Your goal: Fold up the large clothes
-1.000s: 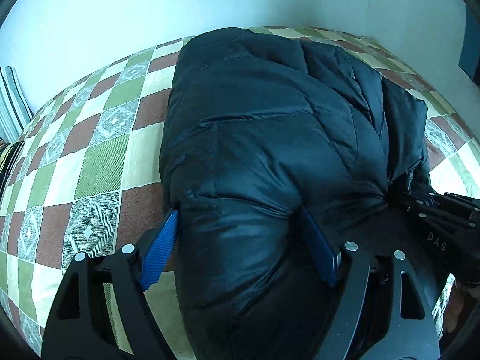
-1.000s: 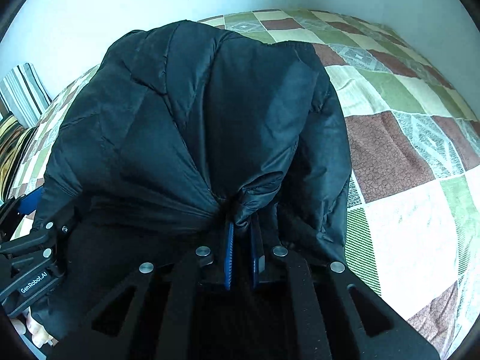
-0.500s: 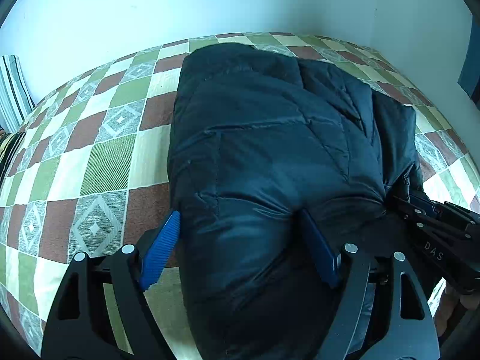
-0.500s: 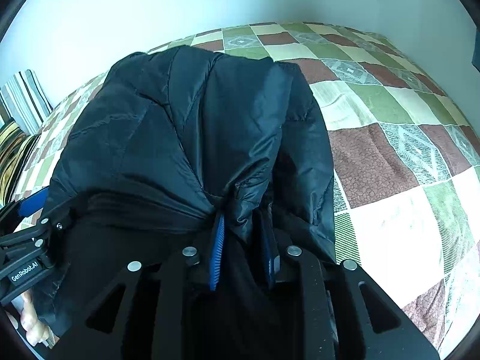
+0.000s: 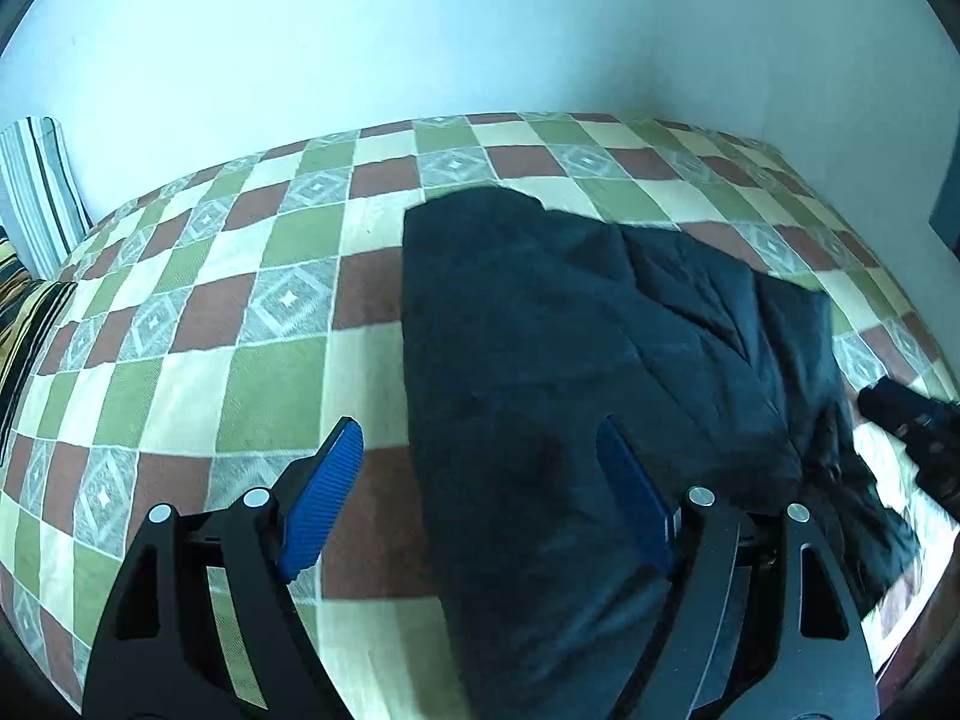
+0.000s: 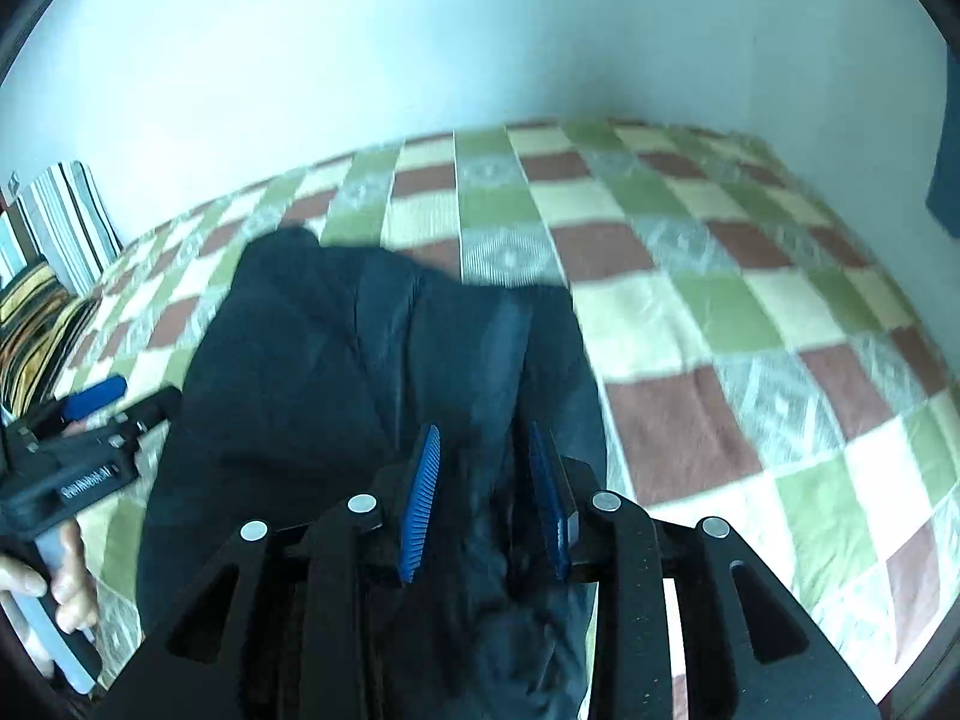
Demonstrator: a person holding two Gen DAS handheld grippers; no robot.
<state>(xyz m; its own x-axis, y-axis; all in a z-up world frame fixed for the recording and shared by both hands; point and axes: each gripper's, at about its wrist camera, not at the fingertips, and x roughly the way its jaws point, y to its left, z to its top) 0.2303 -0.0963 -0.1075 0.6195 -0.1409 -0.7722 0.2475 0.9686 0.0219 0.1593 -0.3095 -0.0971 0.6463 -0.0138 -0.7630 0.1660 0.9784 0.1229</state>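
Black jacket (image 5: 570,360) on checkered bedspread (image 5: 240,330), both tools spread, hand (image 6: 60,576) only in right view

A checked bedspread (image 5: 288,360) in green, cream and brick red covers the bed. Striped pillow (image 5: 36,192) propped at the far left, against a pale wall (image 5: 480,30).

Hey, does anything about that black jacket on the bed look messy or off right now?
Slightly. The black jacket lies in a folded bundle on the checkered bedspread, but its near right corner spills out in a crumpled flap. Both views are motion-blurred; no damage shows.
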